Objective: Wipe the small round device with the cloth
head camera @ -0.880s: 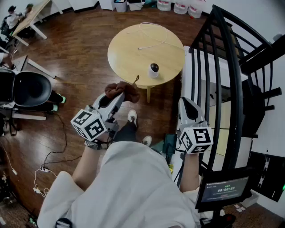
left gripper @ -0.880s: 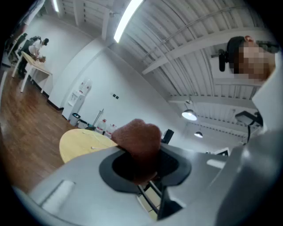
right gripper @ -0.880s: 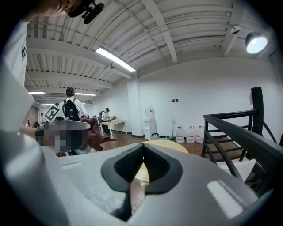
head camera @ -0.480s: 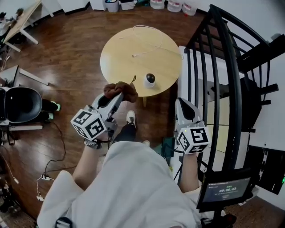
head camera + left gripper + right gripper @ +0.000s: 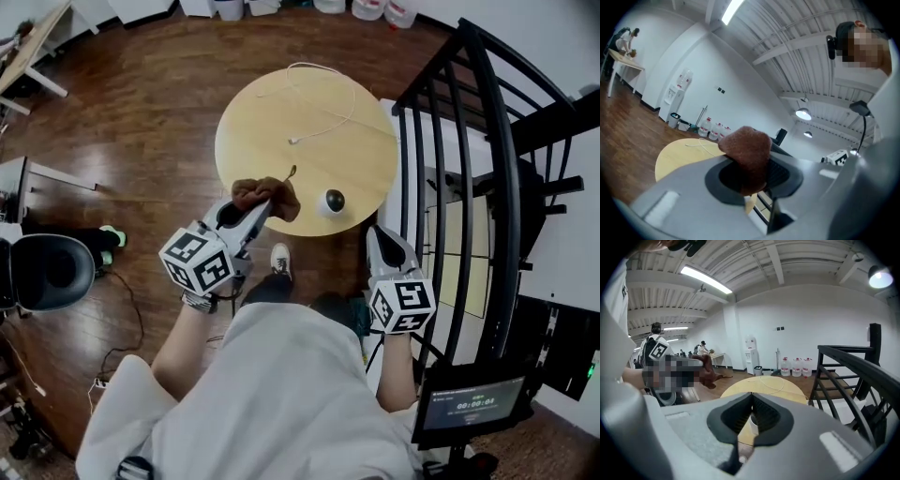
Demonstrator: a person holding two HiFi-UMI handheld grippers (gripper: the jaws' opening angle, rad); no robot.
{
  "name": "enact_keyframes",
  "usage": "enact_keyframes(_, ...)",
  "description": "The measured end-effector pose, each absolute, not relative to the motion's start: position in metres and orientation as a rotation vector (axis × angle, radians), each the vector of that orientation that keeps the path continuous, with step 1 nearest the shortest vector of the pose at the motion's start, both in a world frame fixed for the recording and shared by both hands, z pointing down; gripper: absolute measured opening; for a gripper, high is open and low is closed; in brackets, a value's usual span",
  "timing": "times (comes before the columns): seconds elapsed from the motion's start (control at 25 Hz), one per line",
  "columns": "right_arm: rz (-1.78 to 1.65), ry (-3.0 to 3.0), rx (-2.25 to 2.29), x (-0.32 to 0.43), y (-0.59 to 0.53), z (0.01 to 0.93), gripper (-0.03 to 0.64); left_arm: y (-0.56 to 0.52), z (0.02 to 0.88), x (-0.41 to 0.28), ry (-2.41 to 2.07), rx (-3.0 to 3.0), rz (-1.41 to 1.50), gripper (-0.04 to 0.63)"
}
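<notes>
Pinching a brown cloth between its jaws, the left gripper sits at centre left of the head view, with the cloth bunched over the lower edge of a round wooden table. The small round device, white with a dark front, stands on the tabletop close to that lower edge, just right of the cloth and apart from it. A white cable loops across the upper part of the table. The right gripper is below and right of the device, off the table's rim, beside a black stair railing that fills the right side of the frame.

In the left gripper view, the left gripper has its jaws clamped on the cloth, which stands up from them in a rounded lump at frame centre. The table shows at lower left behind it, with the cable lying on it.

In the right gripper view, the right gripper has its jaws pressed together with nothing between them. A pale part of the device shows through the gap below the tips, on the table. The cloth hangs at centre left, and the railing rises at the right.
</notes>
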State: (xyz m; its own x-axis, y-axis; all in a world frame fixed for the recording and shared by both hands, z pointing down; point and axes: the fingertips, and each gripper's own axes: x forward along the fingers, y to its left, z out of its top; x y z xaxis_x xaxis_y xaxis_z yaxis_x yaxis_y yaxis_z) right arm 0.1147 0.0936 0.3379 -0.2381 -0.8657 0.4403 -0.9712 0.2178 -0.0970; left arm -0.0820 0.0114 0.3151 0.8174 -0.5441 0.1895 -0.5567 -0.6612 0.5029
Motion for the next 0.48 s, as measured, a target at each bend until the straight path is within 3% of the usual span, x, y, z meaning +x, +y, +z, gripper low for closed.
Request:
enact_keyframes(0.32,0.646,-2.16,1.628,0.122,0.08,0.391,0.006,-0.007,0.351,-0.048,-0.74,2.383,0.155,0.106)
enact_keyframes(0.48,0.74,-2.176,1.538,0.111,0.071,0.419,0.13,-0.02,0.359,-0.029,-0.673,2.339,0.171,0.106)
